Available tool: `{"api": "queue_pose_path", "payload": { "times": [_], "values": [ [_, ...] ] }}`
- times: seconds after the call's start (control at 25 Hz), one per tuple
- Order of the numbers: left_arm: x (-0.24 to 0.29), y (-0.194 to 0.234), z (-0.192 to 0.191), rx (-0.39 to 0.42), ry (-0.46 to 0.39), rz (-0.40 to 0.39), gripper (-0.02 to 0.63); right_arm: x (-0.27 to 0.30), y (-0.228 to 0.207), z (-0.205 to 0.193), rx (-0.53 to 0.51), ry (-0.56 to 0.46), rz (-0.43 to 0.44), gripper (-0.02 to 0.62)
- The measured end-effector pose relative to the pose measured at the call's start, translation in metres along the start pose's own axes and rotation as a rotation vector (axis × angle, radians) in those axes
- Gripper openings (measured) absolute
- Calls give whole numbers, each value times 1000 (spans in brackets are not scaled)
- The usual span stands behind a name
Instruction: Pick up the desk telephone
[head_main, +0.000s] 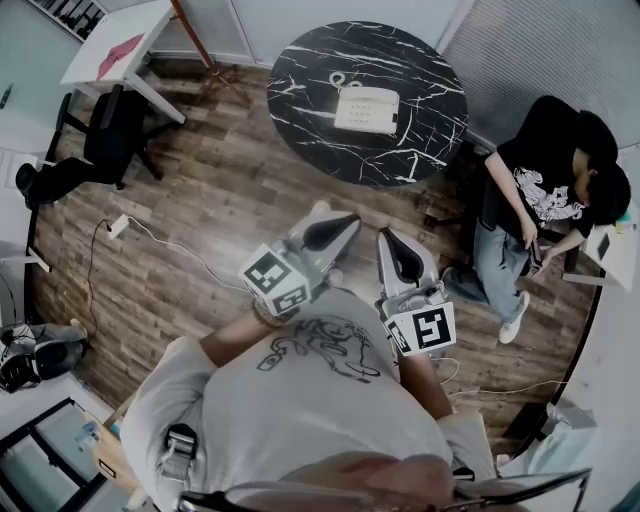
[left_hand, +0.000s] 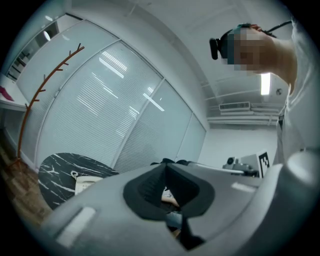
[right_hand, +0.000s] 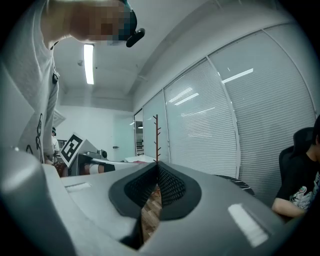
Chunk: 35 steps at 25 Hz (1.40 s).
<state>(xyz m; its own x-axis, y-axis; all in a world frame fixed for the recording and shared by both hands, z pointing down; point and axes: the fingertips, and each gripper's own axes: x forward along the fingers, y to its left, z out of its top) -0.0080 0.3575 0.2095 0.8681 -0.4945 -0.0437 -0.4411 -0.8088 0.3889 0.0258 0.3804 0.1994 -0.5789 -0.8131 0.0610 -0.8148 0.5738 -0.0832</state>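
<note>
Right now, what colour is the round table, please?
Black table with white veins; head view shows it best.

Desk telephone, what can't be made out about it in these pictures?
Head view: the desk telephone on the round table is too small to show its keys or how the handset sits.
Left gripper view: only its left end shows; the shut left gripper covers the rest.
Right gripper view: it is not seen at all; the right gripper blocks most of the table.
</note>
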Motion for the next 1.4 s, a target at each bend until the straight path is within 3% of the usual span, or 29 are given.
{"api": "queue_pose_path", "payload": {
  "times": [0.52, 1.4],
  "values": [
    [50, 67, 19, 0, 5, -15, 3, 66, -55, 6, -13, 0, 1, 6],
    [152, 281, 107, -7, 9, -25, 3, 292, -178, 30, -32, 39, 14, 6]
  ]
}}
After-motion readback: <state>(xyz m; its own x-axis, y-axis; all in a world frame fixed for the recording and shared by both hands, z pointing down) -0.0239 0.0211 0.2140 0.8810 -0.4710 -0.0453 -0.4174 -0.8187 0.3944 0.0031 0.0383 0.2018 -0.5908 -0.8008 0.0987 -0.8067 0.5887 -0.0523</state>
